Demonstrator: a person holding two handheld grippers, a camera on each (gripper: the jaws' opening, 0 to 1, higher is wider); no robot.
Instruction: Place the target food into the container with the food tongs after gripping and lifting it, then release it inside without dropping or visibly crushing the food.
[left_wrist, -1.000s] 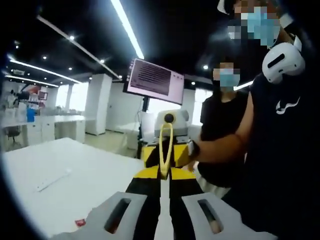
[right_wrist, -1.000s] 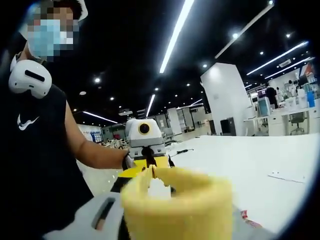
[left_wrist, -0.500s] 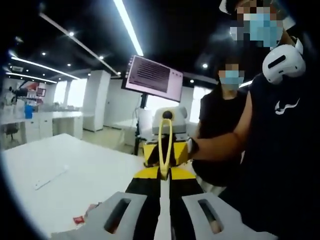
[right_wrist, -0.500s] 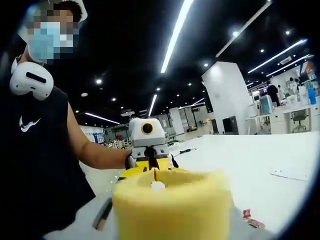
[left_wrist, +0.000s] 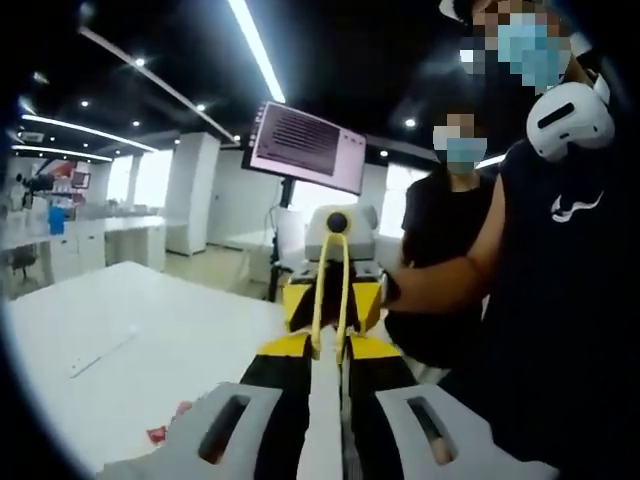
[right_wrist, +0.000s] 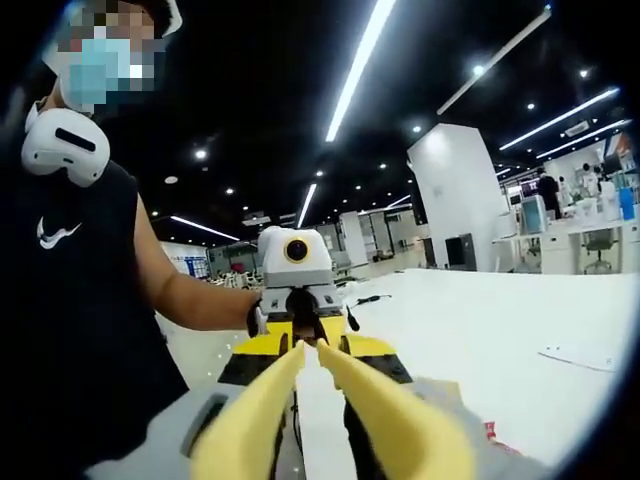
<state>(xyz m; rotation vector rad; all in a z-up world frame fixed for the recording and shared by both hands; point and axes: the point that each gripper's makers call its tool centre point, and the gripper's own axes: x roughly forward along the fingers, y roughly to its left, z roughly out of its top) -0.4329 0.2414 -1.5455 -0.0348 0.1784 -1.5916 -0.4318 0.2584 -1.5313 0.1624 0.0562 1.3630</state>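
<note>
One broad white table (left_wrist: 150, 340), smooth and matt, lies below both tools, and the step in hand looks like bringing the food tongs to the food. Where the food and the container lie cannot be told, so the work should be lowered toward the tabletop before any squeeze is tried. A person (left_wrist: 560, 300) in a black sleeveless top holds both tools up, facing each other tip to tip. A second person (left_wrist: 440, 260) stands just behind, below a flat wall monitor (left_wrist: 305, 150). The right gripper (right_wrist: 315, 352) has hard fingers in yellow and black. It appears to be clamped on the food tongs (right_wrist: 385, 410), whose two arms rise from between its jaws. The left gripper (left_wrist: 325, 348) shows its striped fingers close together with a pale strip between them; whether it holds anything cannot be told. The tongs are soft-looking yellow plastic, two curved, trough-like arms that converge toward the far tips. Closing them gently and evenly should cradle the food rather than crush it. A small red wrapper (left_wrist: 160, 436) lies crumpled on the table.
</note>
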